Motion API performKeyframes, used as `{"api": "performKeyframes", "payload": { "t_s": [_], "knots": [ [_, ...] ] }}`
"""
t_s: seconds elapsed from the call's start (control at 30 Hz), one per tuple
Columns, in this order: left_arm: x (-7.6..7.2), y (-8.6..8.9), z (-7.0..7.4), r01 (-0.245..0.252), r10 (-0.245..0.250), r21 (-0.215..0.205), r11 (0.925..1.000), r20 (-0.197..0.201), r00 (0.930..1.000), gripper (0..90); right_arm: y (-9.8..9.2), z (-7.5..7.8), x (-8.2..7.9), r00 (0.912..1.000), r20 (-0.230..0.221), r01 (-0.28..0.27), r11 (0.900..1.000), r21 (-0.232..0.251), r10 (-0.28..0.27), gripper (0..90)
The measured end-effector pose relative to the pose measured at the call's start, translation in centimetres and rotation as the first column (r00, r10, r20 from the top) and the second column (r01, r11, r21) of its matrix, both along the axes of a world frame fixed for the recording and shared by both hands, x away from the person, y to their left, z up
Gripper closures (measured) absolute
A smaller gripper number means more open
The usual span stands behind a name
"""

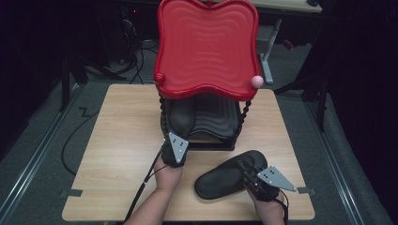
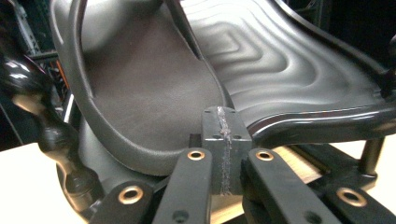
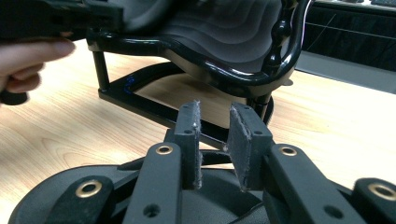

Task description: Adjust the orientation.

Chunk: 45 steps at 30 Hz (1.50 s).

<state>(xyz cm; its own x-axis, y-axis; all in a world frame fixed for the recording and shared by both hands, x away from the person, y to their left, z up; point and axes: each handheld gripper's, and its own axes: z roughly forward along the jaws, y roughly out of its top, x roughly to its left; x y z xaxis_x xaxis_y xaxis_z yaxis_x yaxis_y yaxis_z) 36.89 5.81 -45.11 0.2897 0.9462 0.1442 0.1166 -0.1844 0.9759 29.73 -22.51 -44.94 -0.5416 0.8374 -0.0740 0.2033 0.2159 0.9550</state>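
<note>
We kept our left tool [image 1: 169, 134] fully closed, empty, at the lower black shelf [image 2: 299, 70] of the red-topped two-tier rack [image 1: 206, 47], one black foam slipper [image 2: 149, 88] on it, our right tool [image 3: 212, 140] clamping the second black slipper [image 1: 225, 176] on the wooden bench [image 1: 117, 140].

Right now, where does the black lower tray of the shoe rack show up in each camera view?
High view: the black lower tray sits at centre, under the red top tray.
Left gripper view: upper right, ridged, beside the slipper lying on it.
Right gripper view: top centre, seen from low in front.
Shared landmark: the wooden table beneath the rack.
</note>
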Motion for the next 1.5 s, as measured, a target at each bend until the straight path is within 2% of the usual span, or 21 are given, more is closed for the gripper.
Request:
{"api": "performKeyframes", "payload": {
  "t_s": [0.1,0.2,0.33,0.4,0.5,0.67,0.73,0.8,0.87,0.9,0.93,0.97,1.07,1.13,1.2,1.3,1.37,1.4,1.47,1.5],
  "knots": [
    [0.6,-0.4,0.3,0.008,-0.008,0.008,0.9999,0.01,0.9999,89.9,-0.2,0.0,0.0,1.0,-0.001,0.0,1.0,0.007,0.0,73.7],
    [0.3,-0.6,1.0,0.02,-0.02,-0.016,0.9997,0.023,0.9995,89.9,-0.2,-0.1,0.2,1.0,-0.006,0.002,1.0,0.009,-0.002,73.6],
    [-1.9,-0.2,1.2,0.056,-0.055,-0.005,0.9984,0.044,0.9975,86.7,-0.5,-0.1,0.1,1.0,0.001,0.01,1.0,0.006,-0.01,71.6],
    [-3.1,0.3,1.0,0.069,-0.069,-0.004,0.9976,0.041,0.9968,84.2,-0.9,0.0,0.0,0.9997,-0.004,0.023,1.0,0.011,-0.023,69.3],
    [-5.0,1.5,0.1,0.087,-0.087,-0.012,0.9961,0.015,0.9961,80.8,-1.7,-0.2,-0.2,0.9985,-0.025,0.05,0.999,0.018,-0.049,66.1],
    [-7.3,2.8,-1.9,0.11,-0.11,0.01,0.9938,-0.029,0.9935,74.8,-3.8,-0.9,-0.7,0.9899,-0.077,0.119,0.993,0.0,-0.119,63.1],
    [-7.9,3.2,-2.7,0.125,-0.124,0.002,0.9922,-0.04,0.9914,72.6,-5.1,-1.4,-0.8,0.9822,-0.105,0.155,0.988,-0.018,-0.156,63.0],
    [-8.3,3.5,-3.7,0.122,-0.122,-0.001,0.9925,-0.031,0.992,72.0,-6.4,-2.1,-0.7,0.9694,-0.136,0.201,0.979,-0.042,-0.205,63.2],
    [-7.9,3.5,-4.2,0.145,-0.143,0.014,0.9893,-0.086,0.9859,69.1,-7.6,-2.6,0.0,0.9531,-0.172,0.244,0.969,-0.05,-0.249,65.1],
    [-7.7,3.6,-4.3,0.141,-0.139,0.01,0.99,-0.098,0.9855,68.3,-7.8,-2.8,0.4,0.9481,-0.18,0.256,0.965,-0.057,-0.262,65.7],
    [-7.7,3.8,-4.4,0.142,-0.142,-0.012,0.9898,-0.101,0.9847,67.5,-8.1,-3.0,0.9,0.9406,-0.192,0.272,0.96,-0.068,-0.28,66.5],
    [-7.7,3.9,-4.4,0.144,-0.145,-0.025,0.9893,-0.112,0.983,66.9,-8.4,-3.4,1.4,0.9321,-0.213,0.282,0.956,-0.079,-0.293,67.7],
    [-8.2,4.1,-4.6,0.148,-0.148,-0.011,0.9889,-0.124,0.9812,65.9,-8.6,-4.4,2.9,0.9059,-0.263,0.306,0.943,-0.135,-0.332,71.1],
    [-8.6,4.5,-4.5,0.144,-0.144,-0.009,0.9895,-0.127,0.9814,66.3,-8.6,-4.9,3.7,0.8933,-0.293,0.307,0.939,-0.153,-0.34,73.1],
    [-9.0,5.0,-4.3,0.138,-0.139,-0.019,0.9903,-0.125,0.9824,66.7,-8.4,-5.4,4.3,0.885,-0.313,0.306,0.937,-0.167,-0.345,76.7],
    [-9.7,5.4,-4.1,0.131,-0.133,-0.021,0.9911,-0.116,0.9844,66.8,-7.7,-5.6,4.8,0.8905,-0.325,0.275,0.946,-0.174,-0.318,76.9],
    [-10.2,5.5,-4.0,0.131,-0.132,-0.019,0.9912,-0.112,0.9849,66.8,-6.7,-5.6,5.1,0.9002,-0.324,0.243,0.953,-0.18,-0.291,76.9],
    [-10.3,5.5,-4.0,0.131,-0.132,-0.015,0.9913,-0.112,0.9849,66.8,-6.0,-5.5,5.2,0.9065,-0.321,0.223,0.957,-0.188,-0.274,80.5],
    [-10.6,5.5,-4.0,0.133,-0.133,-0.009,0.9911,-0.114,0.9845,66.8,-5.1,-5.4,5.2,0.9099,-0.289,0.238,0.945,-0.225,-0.298,83.1],
    [-10.7,5.5,-4.1,0.134,-0.134,-0.009,0.9909,-0.117,0.984,66.7,-5.0,-5.3,5.3,0.9101,-0.287,0.242,0.946,-0.217,-0.299,83.3]
  ]
}}
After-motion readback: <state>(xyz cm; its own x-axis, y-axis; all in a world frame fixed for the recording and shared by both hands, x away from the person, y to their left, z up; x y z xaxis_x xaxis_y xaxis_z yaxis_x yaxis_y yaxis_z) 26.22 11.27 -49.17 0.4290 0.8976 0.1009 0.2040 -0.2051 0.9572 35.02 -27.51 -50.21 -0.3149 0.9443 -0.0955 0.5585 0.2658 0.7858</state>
